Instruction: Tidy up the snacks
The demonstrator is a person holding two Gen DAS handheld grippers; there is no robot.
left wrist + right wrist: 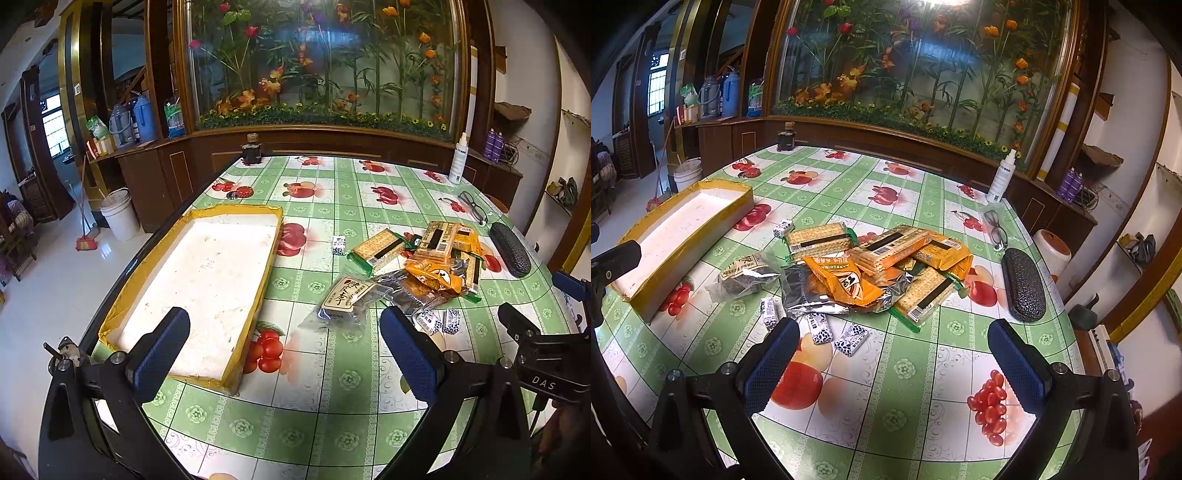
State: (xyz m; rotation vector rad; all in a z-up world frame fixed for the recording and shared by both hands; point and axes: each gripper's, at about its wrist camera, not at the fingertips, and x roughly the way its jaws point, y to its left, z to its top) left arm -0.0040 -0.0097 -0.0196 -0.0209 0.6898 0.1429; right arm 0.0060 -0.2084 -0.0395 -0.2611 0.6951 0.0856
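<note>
Left wrist view shows your left gripper [284, 347] hovering over the table [332, 406], its blue-padded fingers [162, 350] spread wide apart with nothing between them. Its left finger hangs over the near end of the yellow-rimmed tray [269, 254], whose white floor holds no snacks. Your right gripper [894, 362] likewise has its fingers [772, 362] wide apart and holds nothing, poised above the fruit-print tablecloth on the near side of the snack pile [871, 273].

That pile sits to the right of the tray, well apart from it. You have cracker packs [820, 240] with black stripes lying on and beside an orange bag [846, 280], which rests on a silvery wrapper [801, 291]. A clear packet with dark contents [742, 277] lies between pile and tray. Small white candies with dark spots [851, 339] are scattered just ahead of your right gripper's left finger, and one more candy [783, 228] lies at the far side near the tray's corner.

Beyond the pile you can see a dark glasses case [1023, 284], a pair of glasses [995, 229], a white spray bottle [1001, 177] and a dark jar [786, 138] at the table's far edge.
</note>
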